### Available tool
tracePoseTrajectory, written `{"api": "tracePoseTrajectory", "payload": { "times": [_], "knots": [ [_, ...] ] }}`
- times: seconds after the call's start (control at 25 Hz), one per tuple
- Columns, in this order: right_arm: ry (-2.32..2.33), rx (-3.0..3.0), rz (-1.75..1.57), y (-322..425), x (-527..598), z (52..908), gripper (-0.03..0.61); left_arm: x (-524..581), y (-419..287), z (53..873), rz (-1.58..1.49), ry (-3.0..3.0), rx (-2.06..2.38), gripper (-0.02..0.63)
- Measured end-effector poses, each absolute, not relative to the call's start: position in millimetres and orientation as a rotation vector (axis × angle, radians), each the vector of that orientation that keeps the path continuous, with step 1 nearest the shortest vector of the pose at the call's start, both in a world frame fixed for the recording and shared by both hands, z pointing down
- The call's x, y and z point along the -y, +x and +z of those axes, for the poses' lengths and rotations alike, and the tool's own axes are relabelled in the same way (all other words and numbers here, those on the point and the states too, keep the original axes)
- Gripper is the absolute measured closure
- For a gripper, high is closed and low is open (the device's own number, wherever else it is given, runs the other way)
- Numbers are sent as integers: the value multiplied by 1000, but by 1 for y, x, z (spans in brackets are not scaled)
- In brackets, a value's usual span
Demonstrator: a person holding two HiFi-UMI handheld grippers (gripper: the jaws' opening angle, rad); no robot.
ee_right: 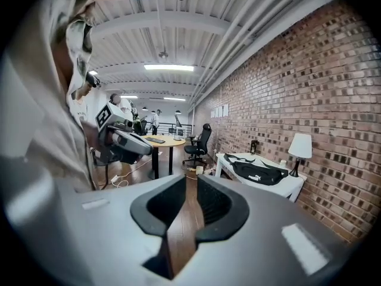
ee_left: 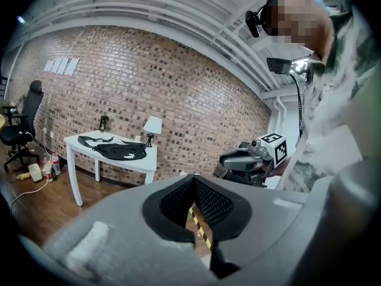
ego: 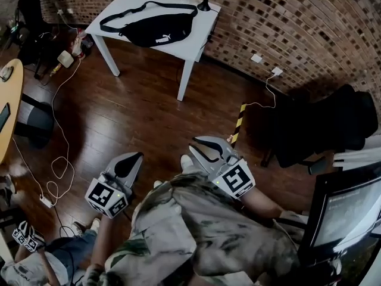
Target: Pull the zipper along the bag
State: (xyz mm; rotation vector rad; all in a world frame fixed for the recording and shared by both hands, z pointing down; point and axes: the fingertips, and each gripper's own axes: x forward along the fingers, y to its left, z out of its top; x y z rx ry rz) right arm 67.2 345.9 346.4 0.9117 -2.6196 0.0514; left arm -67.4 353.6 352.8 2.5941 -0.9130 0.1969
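Nothing held, well apart from the bag (ego: 156, 30)
We see it lying on the white table (ego: 128, 2), its zipper too small to make out. Our left gripper (ego: 136, 155) has its tips pinched together on nothing. Only its own view shows the right gripper (ee_right: 186, 183) slightly parted.

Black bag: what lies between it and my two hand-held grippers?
Only bare wooden floor, as the head view shows. The black bag sits on the white table, far from the left hand-held gripper and right hand-held gripper.
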Motion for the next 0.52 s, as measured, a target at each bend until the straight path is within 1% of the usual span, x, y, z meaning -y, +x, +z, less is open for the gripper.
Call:
{"api": "tracePoseTrajectory", "payload": {
  "times": [0.36, 0.52],
  "knots": [
    [841, 2646, 58, 102, -271, 349, 512, -282, -33, 348, 225, 2550, 978, 612],
    [826, 2640, 56, 125, -245, 355, 514, -249, -18, 358, 220, 2563, 995, 612]
  ]
}}
